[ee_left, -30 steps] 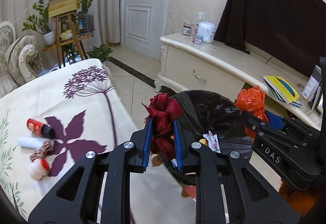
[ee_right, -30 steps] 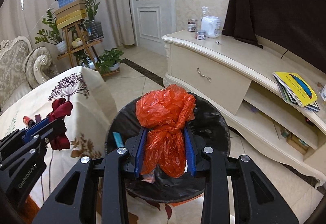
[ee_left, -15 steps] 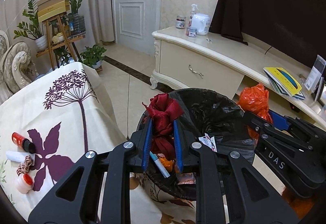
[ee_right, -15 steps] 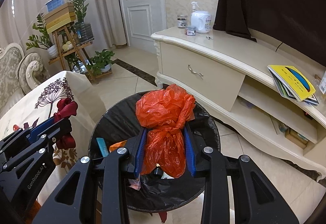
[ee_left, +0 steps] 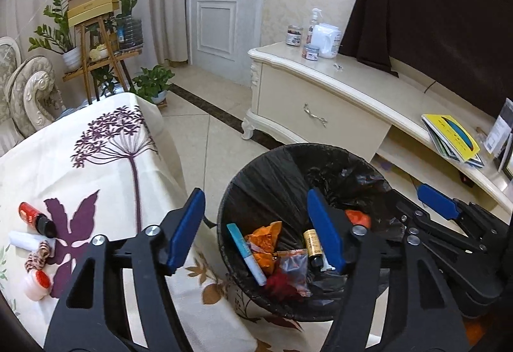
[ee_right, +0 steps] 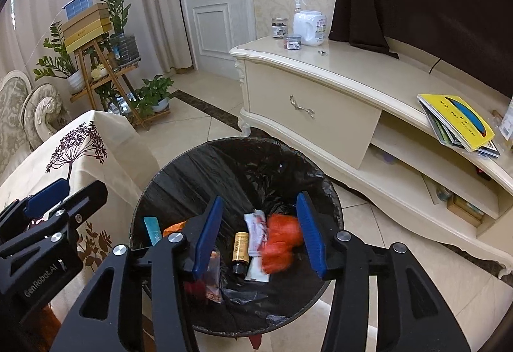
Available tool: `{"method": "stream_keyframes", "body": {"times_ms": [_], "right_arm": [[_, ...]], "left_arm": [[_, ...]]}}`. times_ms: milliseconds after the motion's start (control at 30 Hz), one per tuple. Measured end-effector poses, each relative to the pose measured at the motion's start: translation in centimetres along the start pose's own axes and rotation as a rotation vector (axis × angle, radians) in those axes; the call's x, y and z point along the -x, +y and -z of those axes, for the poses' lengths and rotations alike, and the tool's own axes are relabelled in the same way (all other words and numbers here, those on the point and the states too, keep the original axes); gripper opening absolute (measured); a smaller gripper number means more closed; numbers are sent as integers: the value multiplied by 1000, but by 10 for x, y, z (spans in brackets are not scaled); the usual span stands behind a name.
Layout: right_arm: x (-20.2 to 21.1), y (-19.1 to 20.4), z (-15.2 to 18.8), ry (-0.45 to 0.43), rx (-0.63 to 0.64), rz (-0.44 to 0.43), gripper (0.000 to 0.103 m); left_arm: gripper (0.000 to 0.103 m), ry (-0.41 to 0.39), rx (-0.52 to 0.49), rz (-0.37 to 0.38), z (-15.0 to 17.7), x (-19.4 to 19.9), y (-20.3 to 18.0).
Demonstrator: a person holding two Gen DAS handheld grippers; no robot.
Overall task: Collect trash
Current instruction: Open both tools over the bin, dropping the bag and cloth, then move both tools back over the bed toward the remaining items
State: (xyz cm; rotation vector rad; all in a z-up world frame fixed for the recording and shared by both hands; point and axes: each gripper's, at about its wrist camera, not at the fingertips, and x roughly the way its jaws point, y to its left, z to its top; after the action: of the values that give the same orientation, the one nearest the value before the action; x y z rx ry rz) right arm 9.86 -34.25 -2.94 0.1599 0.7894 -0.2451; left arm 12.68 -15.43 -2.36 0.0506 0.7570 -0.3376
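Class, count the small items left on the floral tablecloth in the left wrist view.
4, clustered at the cloth's left edge: red black-capped bottle, white tube, brown braided cord, white red-lidded jar. Others may lie outside the frame.

— What's on the table (ee_left: 105, 166)?
— A red-capped bottle (ee_left: 36, 219), a white tube (ee_left: 24, 240), a brown twist (ee_left: 37, 255) and a small white jar (ee_left: 36, 283), all near its left edge.
— And the floor (ee_left: 211, 127)?
— The black-lined bin (ee_right: 198, 172) stands there, just beside the table.
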Motion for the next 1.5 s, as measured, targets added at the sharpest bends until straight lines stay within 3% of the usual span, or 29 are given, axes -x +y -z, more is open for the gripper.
{"method": "stream_keyframes", "body": {"times_ms": [533,900,1033,1100,1500], "right_arm": [[19,49,12,8,65,-79,53],[35,109,25,16,156,-167,54],[42,131,28,14,192,-200,57],[45,143,30,13,211,-218,58],[61,218,48,27,340,-325,64]], "left_arm": [[72,-19,48,-111,17,50,56],[72,-15,132,-222,47,93,123],[73,-15,169,-268,59,111,151],[79,-13,185,-301,65,118,164],[79,15,277,-422,97,146,232]]}}
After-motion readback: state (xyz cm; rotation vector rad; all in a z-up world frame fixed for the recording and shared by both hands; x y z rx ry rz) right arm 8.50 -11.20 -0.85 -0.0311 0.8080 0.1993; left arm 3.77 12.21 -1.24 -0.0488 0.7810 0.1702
